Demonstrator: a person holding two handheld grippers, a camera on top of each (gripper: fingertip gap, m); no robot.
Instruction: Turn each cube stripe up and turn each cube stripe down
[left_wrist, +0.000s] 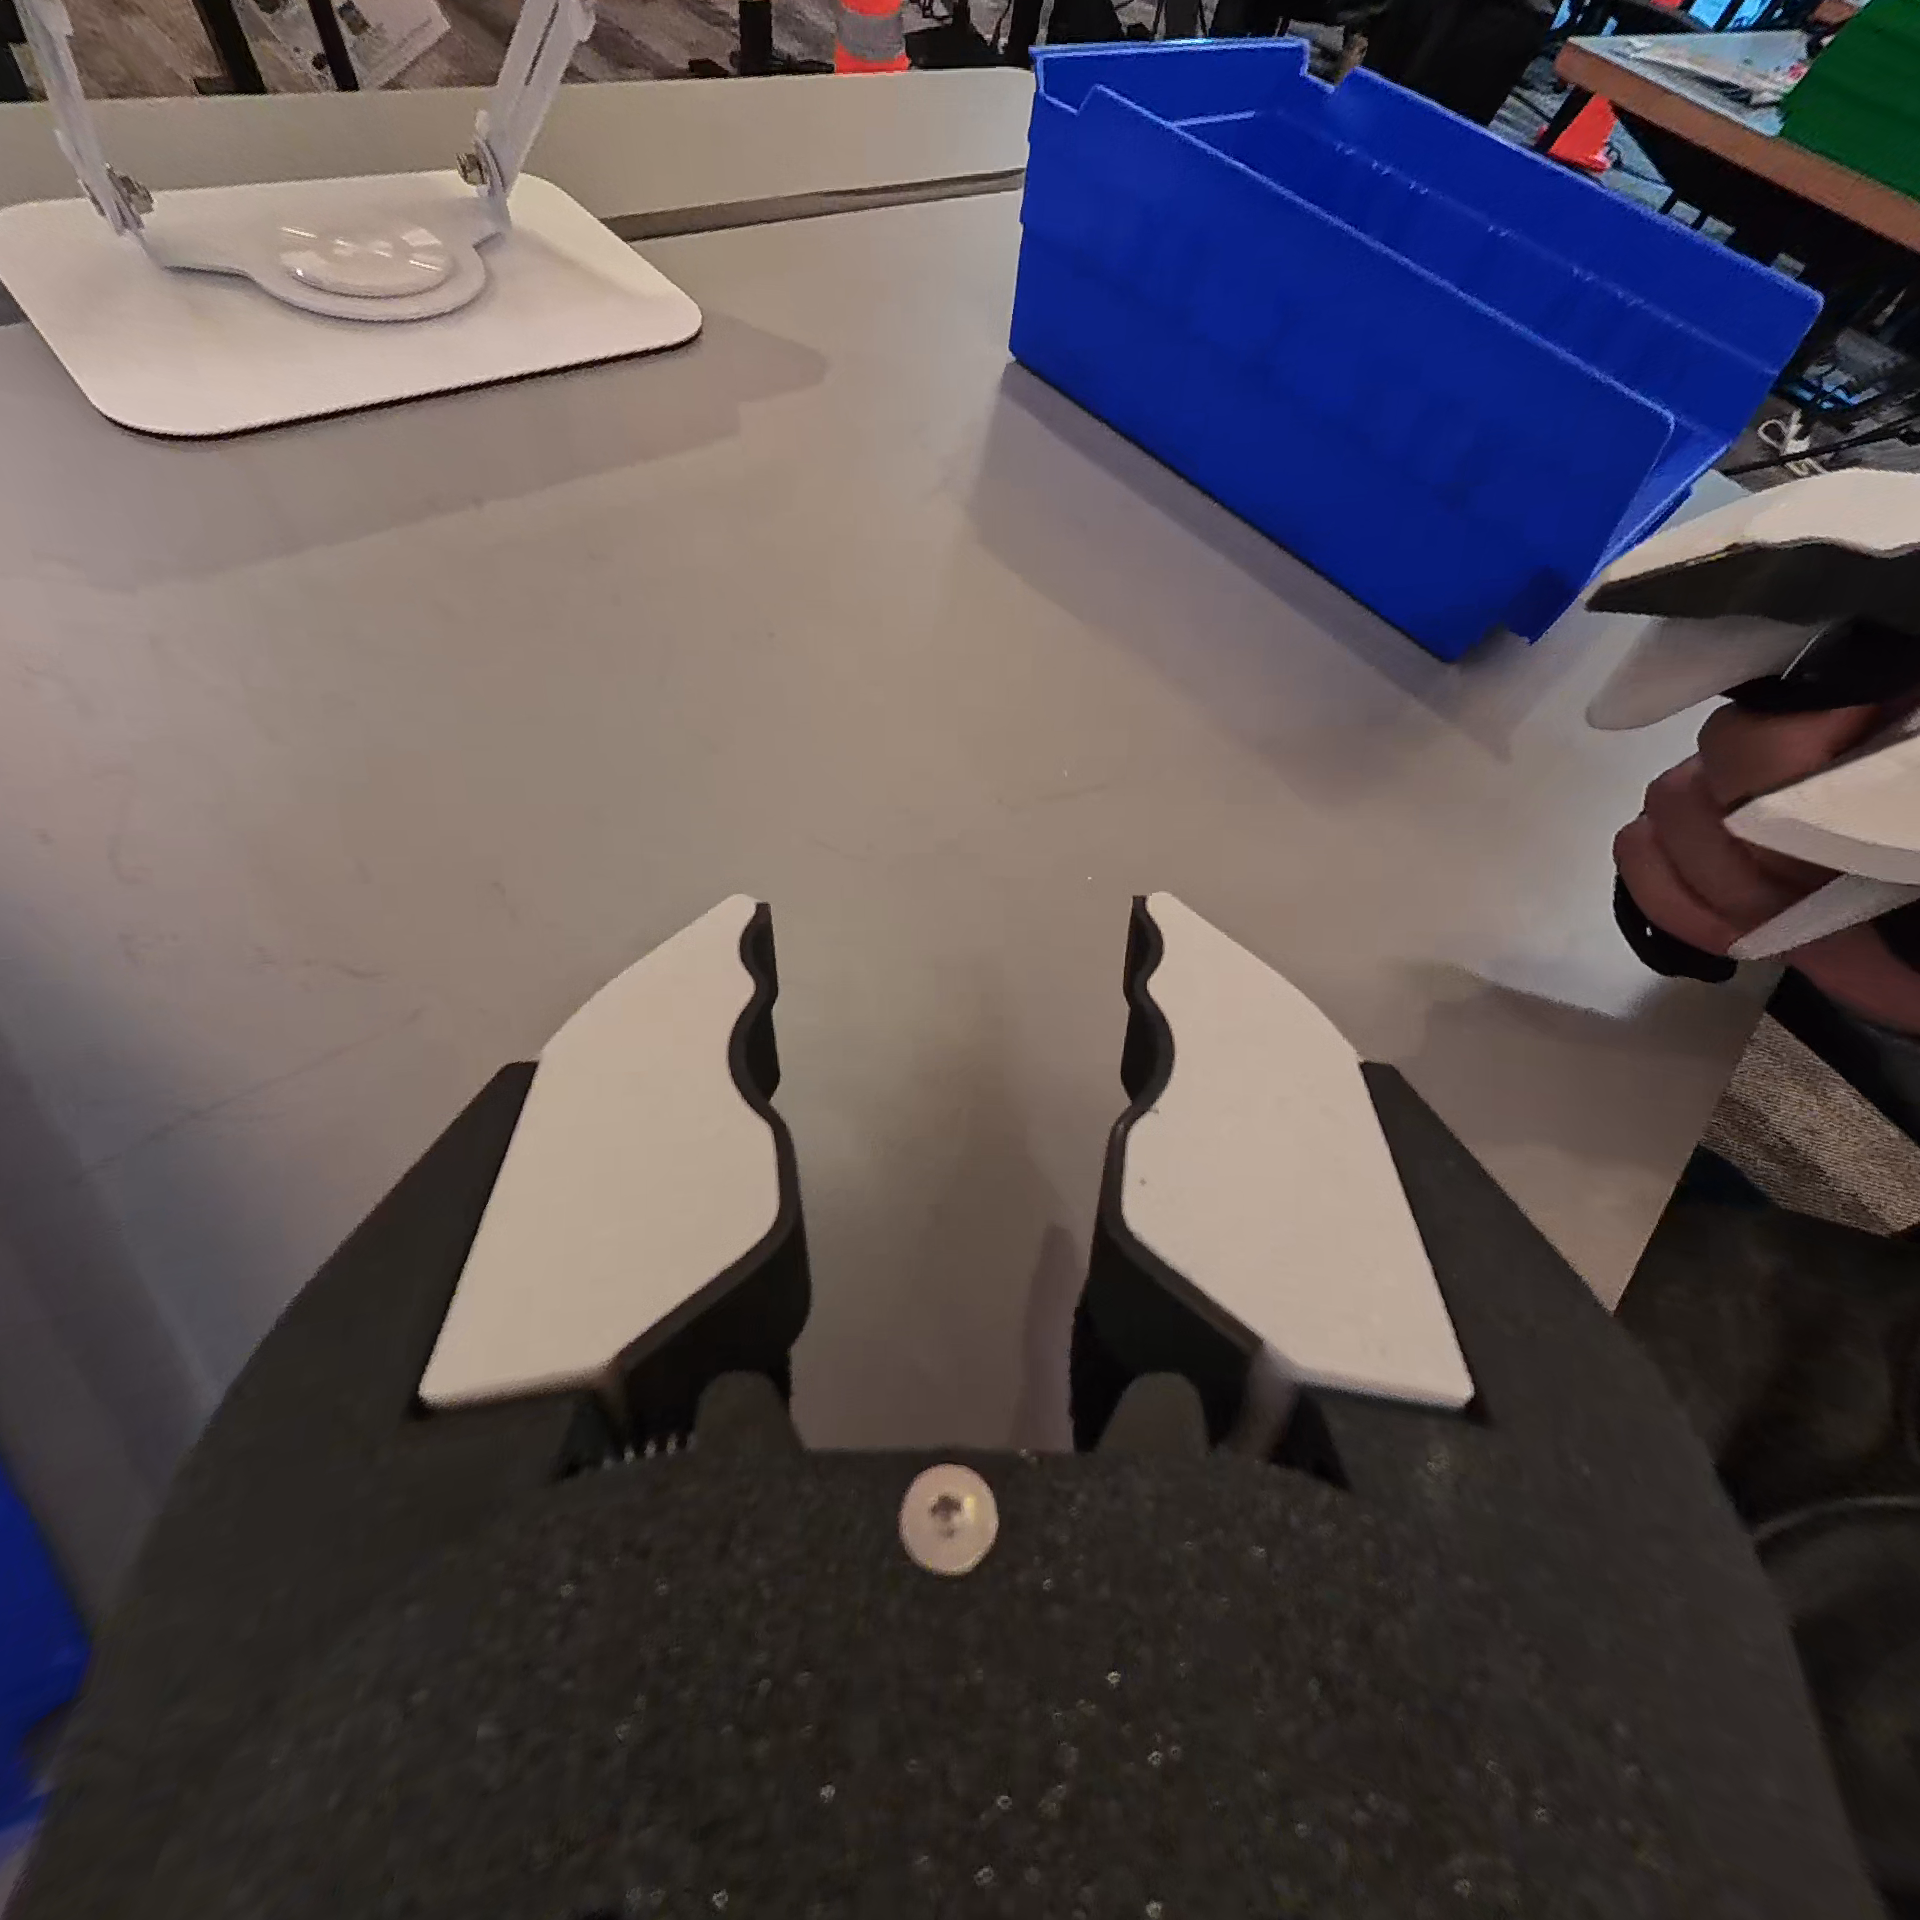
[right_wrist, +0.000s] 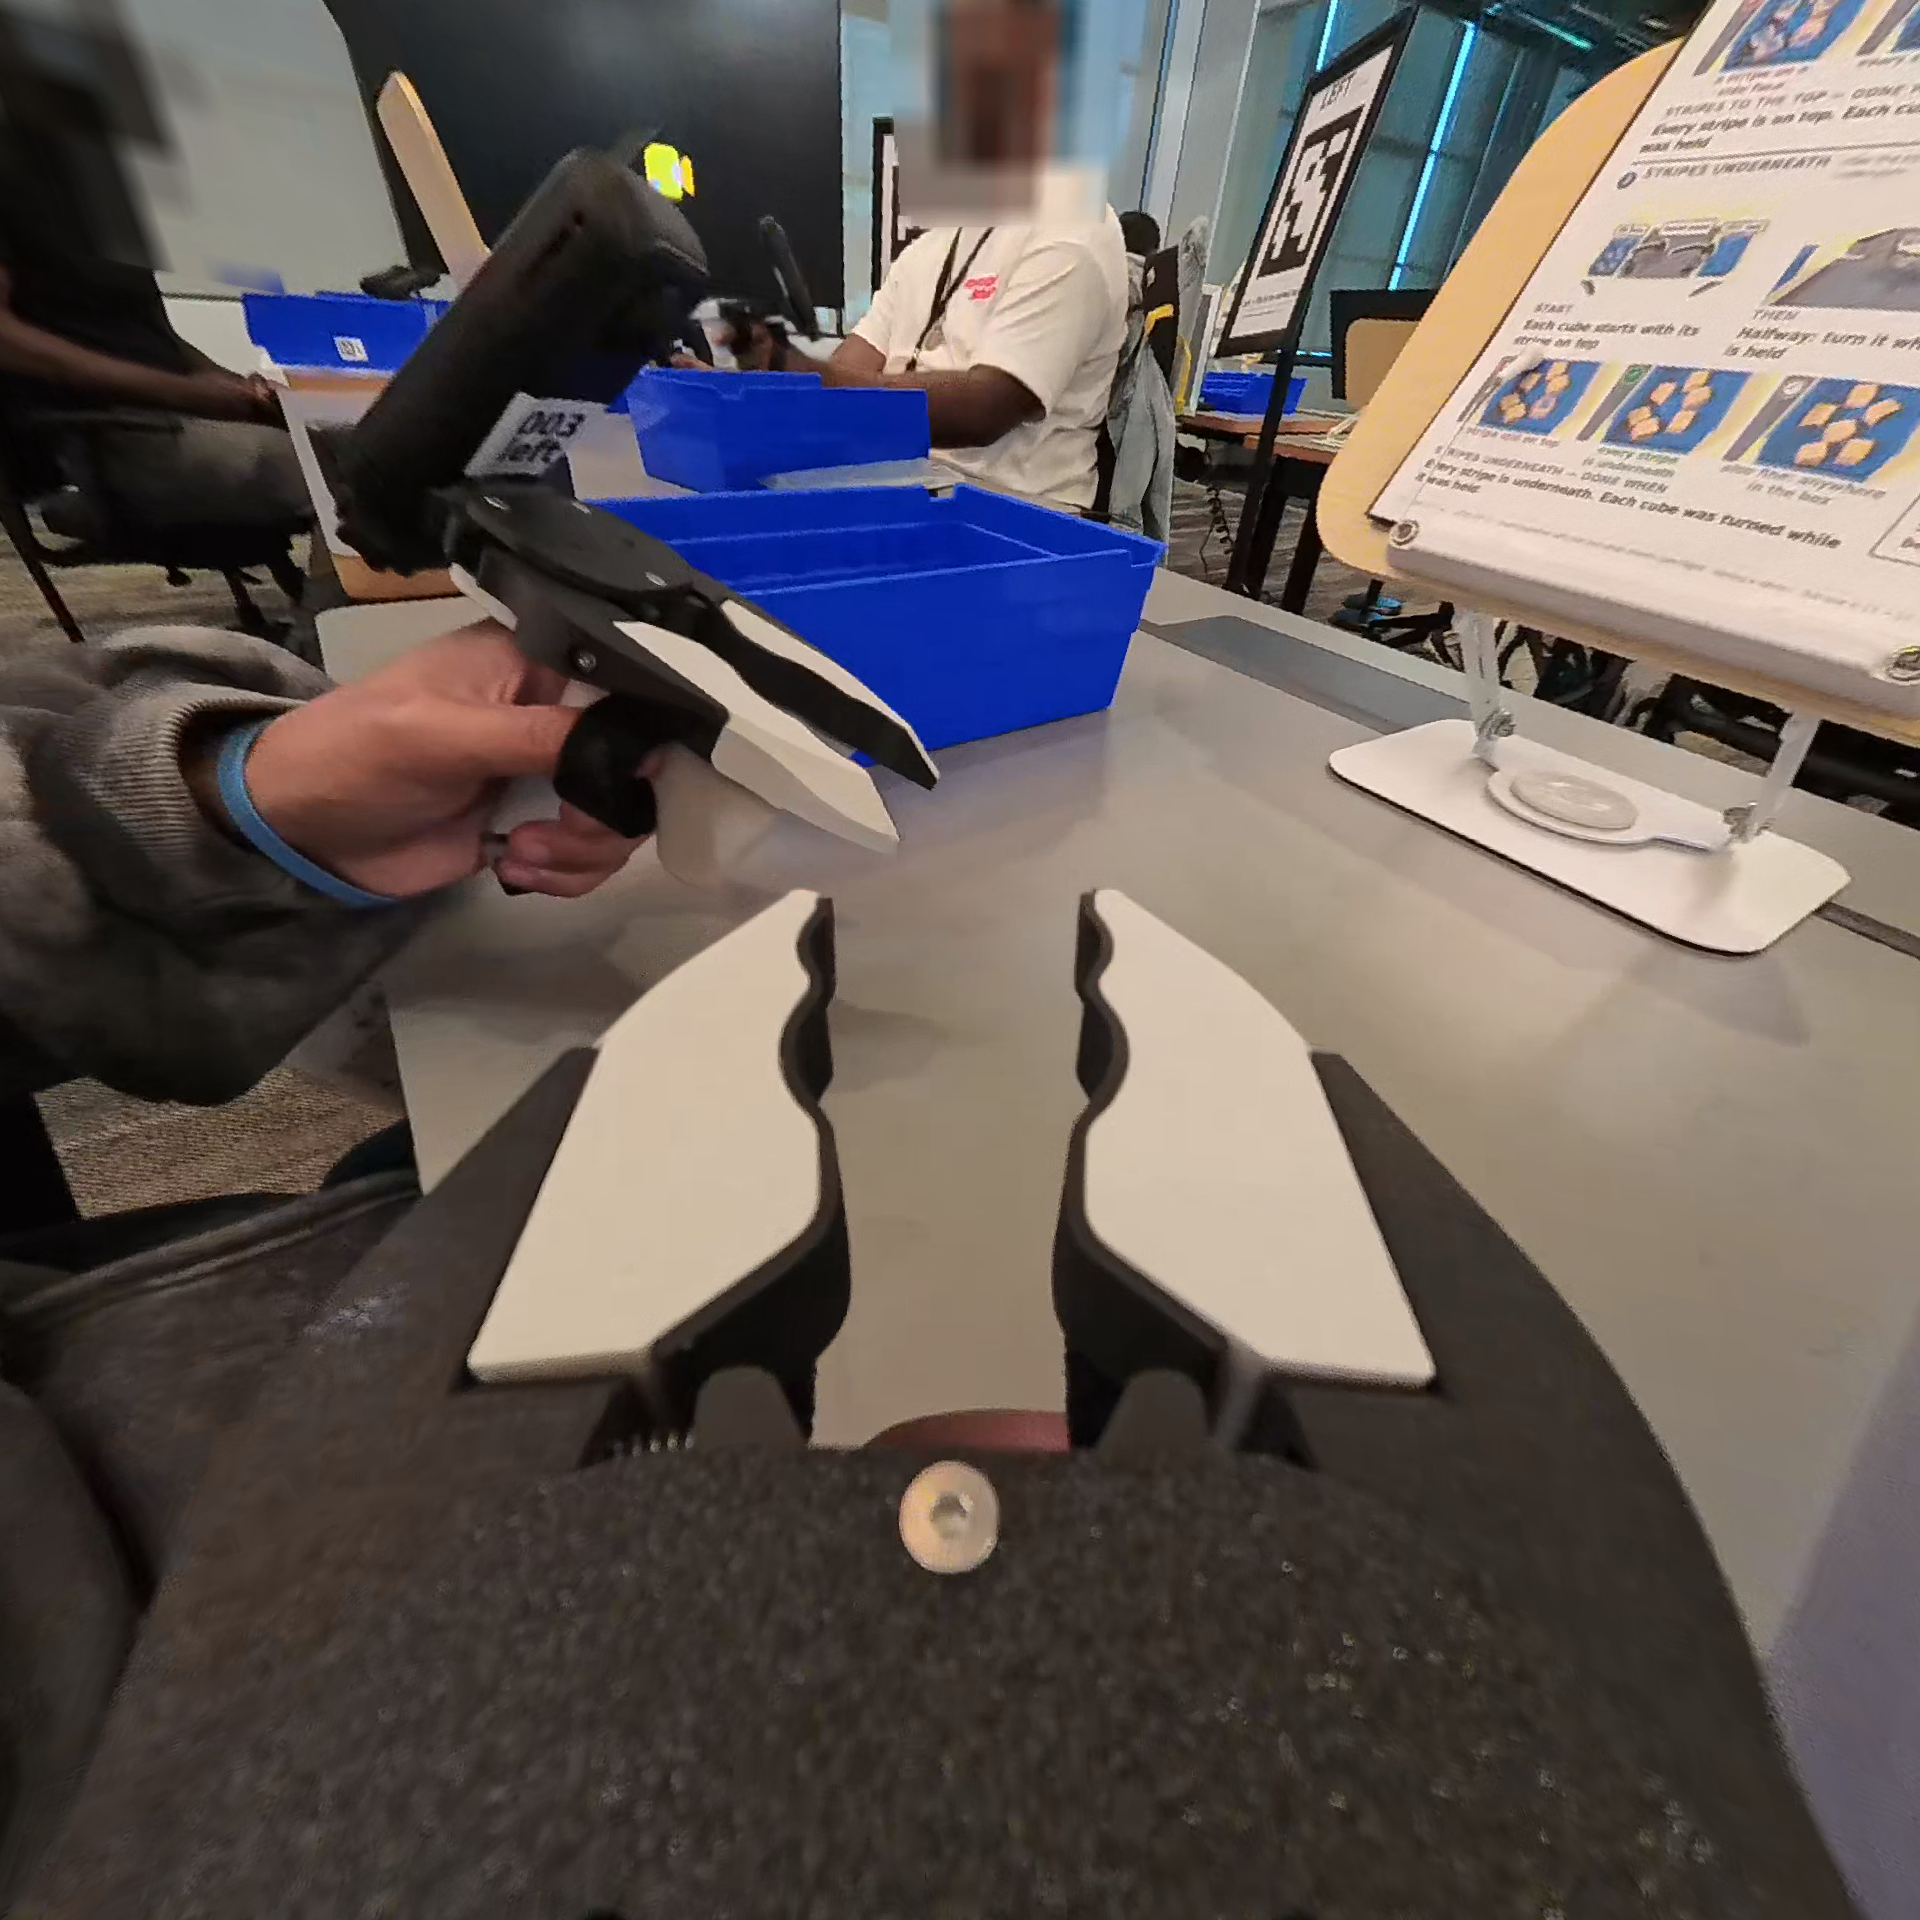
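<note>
I hold my left gripper (left_wrist: 951, 909) and right gripper (right_wrist: 956, 904) spread and empty over the table (left_wrist: 520, 727), short of the blue bin (left_wrist: 1351, 343), ready to reach; no cubes show, presumably hidden inside it.

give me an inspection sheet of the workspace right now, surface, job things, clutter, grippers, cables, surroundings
Surface: grey table, bare in front of both grippers.
Job's things: blue bin on the table; its inside is hidden in the left wrist view and mostly hidden in the right wrist view; no cubes seen.
Clutter: white stand holding an instruction sheet.
Grippers: left gripper open, holding nothing; right gripper open, holding nothing; both above the table.
Cables: nothing seen on the table.
Surroundings: other tables with blue bins, seated people, an orange cone.
</note>
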